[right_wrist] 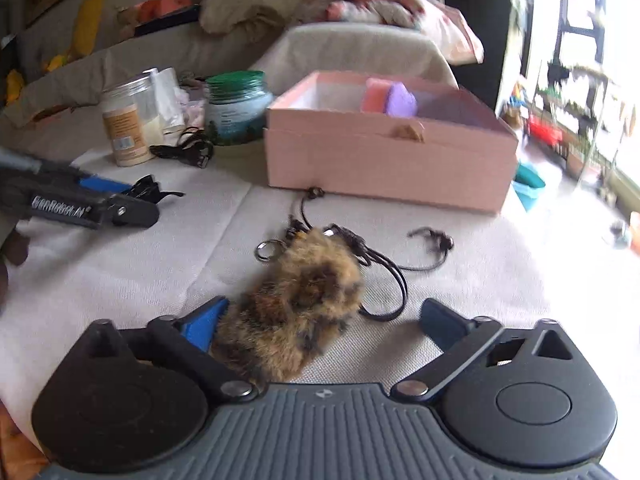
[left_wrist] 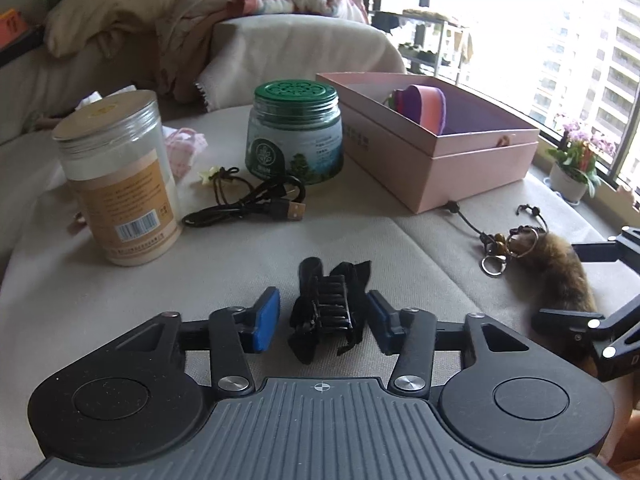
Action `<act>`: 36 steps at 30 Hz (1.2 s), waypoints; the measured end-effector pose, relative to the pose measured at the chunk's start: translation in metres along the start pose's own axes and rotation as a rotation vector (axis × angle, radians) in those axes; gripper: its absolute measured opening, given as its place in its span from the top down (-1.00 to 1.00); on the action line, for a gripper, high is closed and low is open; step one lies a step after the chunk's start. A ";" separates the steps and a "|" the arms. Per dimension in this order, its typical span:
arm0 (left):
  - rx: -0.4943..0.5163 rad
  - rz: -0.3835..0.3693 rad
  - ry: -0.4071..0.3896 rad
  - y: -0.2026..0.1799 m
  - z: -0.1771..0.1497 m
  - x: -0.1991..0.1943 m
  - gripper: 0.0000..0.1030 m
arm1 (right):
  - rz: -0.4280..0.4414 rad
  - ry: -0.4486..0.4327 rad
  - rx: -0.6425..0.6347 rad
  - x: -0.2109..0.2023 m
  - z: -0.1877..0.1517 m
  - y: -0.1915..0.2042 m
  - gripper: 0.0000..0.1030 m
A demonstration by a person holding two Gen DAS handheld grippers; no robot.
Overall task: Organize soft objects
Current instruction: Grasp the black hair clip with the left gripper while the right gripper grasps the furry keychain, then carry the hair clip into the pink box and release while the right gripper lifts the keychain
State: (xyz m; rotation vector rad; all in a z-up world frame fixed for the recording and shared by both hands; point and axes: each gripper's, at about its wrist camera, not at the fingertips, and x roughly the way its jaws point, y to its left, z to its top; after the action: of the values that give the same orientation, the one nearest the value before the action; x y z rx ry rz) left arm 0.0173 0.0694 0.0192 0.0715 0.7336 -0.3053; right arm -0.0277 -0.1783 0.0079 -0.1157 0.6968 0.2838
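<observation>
My left gripper (left_wrist: 324, 322) is open, its blue pads either side of a black hair clip with a fabric bow (left_wrist: 326, 312) lying on the beige cloth; the right pad sits close to it. My right gripper (right_wrist: 324, 324) is open around a brown furry keychain pompom (right_wrist: 304, 300) with rings and black cords; the left pad touches the fur. The pompom also shows in the left wrist view (left_wrist: 564, 268). A pink open box (left_wrist: 436, 148) (right_wrist: 384, 160) holds pink and purple soft pieces (right_wrist: 390, 98).
A tall plastic jar with an orange label (left_wrist: 120, 180), a green-lidded jar (left_wrist: 294, 136), a black USB cable (left_wrist: 256, 204) and a hair tie with a star (left_wrist: 218, 178) lie on the cloth. Blankets and pillows are heaped behind. A potted plant (left_wrist: 576, 160) stands by the window.
</observation>
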 end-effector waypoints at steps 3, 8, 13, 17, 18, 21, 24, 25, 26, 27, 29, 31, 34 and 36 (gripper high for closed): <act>0.000 0.026 -0.008 -0.001 -0.001 -0.001 0.20 | -0.014 0.034 0.007 0.000 0.002 0.002 -1.00; -0.016 0.035 -0.039 -0.001 -0.005 -0.001 0.22 | 0.017 0.060 -0.032 -0.003 0.001 0.002 -1.00; 0.006 0.049 -0.073 -0.005 -0.011 -0.002 0.22 | 0.040 -0.014 -0.072 -0.025 0.016 -0.003 -0.84; -0.027 0.030 -0.085 0.001 -0.012 -0.004 0.22 | 0.013 -0.047 -0.126 -0.020 0.037 0.006 -0.83; -0.037 0.024 -0.090 0.002 -0.013 -0.004 0.22 | 0.016 -0.029 -0.126 -0.012 0.040 0.007 -0.79; -0.050 0.009 -0.106 0.004 -0.016 -0.007 0.22 | 0.009 0.054 -0.109 0.016 0.044 0.006 -0.17; -0.070 0.011 -0.127 0.006 -0.018 -0.010 0.24 | 0.037 0.114 -0.063 0.022 0.047 0.003 0.51; -0.075 0.020 -0.136 0.006 -0.018 -0.012 0.24 | 0.033 0.123 -0.064 0.018 0.048 0.003 0.58; -0.072 0.024 -0.146 0.006 -0.018 -0.013 0.25 | 0.018 0.113 -0.065 0.012 0.049 0.004 0.63; -0.065 0.026 -0.157 0.005 -0.018 -0.016 0.26 | 0.008 0.095 -0.064 0.003 0.050 0.003 0.65; -0.054 0.003 -0.163 0.002 -0.017 -0.022 0.27 | 0.011 0.039 -0.056 -0.024 0.056 0.000 0.70; -0.045 -0.031 -0.172 -0.005 -0.014 -0.032 0.27 | 0.016 -0.042 -0.044 -0.058 0.066 -0.006 0.72; -0.039 -0.110 -0.213 -0.021 0.002 -0.060 0.27 | -0.006 -0.175 -0.047 -0.111 0.083 -0.015 0.72; -0.009 -0.157 -0.269 -0.033 0.023 -0.082 0.27 | -0.038 -0.268 -0.052 -0.144 0.098 -0.023 0.72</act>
State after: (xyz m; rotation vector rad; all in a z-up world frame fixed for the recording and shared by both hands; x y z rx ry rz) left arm -0.0348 0.0549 0.0924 -0.0360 0.4739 -0.4517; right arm -0.0658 -0.2121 0.1761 -0.1377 0.4209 0.2749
